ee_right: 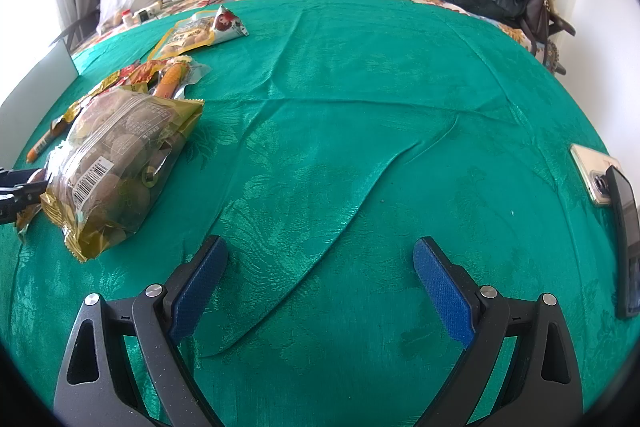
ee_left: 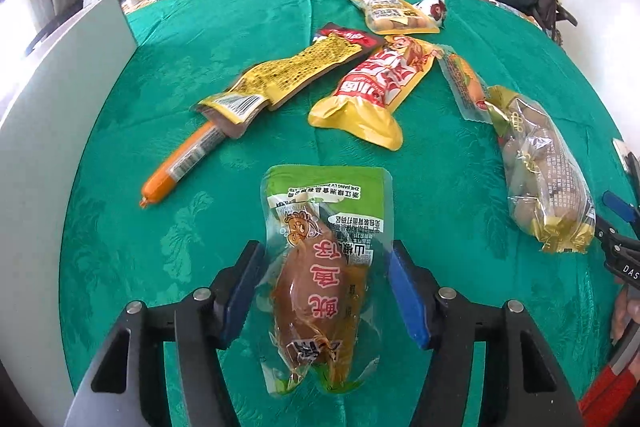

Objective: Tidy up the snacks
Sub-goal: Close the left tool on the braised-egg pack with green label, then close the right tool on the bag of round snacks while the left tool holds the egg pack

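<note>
My left gripper is shut on a clear and green snack packet with a brown piece inside; both blue pads press its side edges. Past it on the green cloth lie an orange sausage, a yellow printed packet, a red and yellow packet and a bag of round brown snacks. That bag shows at the left of the right wrist view. My right gripper stands open over bare cloth with nothing between its fingers.
A white panel stands along the left side. Farther back lie a yellow packet and a white triangular packet. A phone and a dark device lie at the right edge. Pillows and clothes lie beyond.
</note>
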`<state>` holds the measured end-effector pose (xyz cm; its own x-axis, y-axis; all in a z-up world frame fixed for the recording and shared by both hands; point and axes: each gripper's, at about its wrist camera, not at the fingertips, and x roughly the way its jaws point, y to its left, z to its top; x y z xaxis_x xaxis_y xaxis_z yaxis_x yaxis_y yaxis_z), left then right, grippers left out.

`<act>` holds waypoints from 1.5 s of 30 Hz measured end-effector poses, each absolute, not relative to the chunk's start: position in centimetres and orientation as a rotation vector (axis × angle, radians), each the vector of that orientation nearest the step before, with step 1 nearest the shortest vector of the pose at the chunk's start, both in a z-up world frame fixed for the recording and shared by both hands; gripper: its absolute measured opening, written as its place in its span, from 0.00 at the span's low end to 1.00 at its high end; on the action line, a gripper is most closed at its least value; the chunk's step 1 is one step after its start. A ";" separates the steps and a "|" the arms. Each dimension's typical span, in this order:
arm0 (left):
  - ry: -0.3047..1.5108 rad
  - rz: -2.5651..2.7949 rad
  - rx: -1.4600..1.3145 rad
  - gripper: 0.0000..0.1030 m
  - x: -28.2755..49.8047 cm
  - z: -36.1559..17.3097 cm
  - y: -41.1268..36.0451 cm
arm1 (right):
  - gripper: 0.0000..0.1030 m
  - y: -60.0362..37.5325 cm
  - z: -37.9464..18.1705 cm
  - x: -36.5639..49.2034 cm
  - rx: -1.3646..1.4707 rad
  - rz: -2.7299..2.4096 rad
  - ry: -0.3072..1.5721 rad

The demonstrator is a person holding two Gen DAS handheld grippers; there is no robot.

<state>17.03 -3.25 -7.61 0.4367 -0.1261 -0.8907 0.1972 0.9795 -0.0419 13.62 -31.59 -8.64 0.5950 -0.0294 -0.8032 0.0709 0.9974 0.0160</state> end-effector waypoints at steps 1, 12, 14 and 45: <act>1.105 -0.159 0.055 0.60 16.3 -7.6 -2.4 | 0.93 -31.6 -8.6 13.6 0.048 -0.058 0.932; 1.057 -0.062 -0.043 0.95 15.4 -8.8 3.4 | 0.93 -31.6 -8.6 13.6 0.048 -0.058 0.932; 1.023 -0.068 0.039 1.00 15.6 -9.2 2.9 | 0.93 -31.6 -8.6 13.6 0.048 -0.058 0.932; 0.950 -0.085 0.030 1.00 15.8 -9.4 3.3 | 0.92 -28.0 -3.3 17.4 0.544 0.060 0.999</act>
<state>15.83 3.32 -9.44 0.5787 -0.0594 -0.8134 0.0862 0.9962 -0.0114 17.42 -27.95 -3.28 0.5507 0.2919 -0.7820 0.1956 0.8656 0.4609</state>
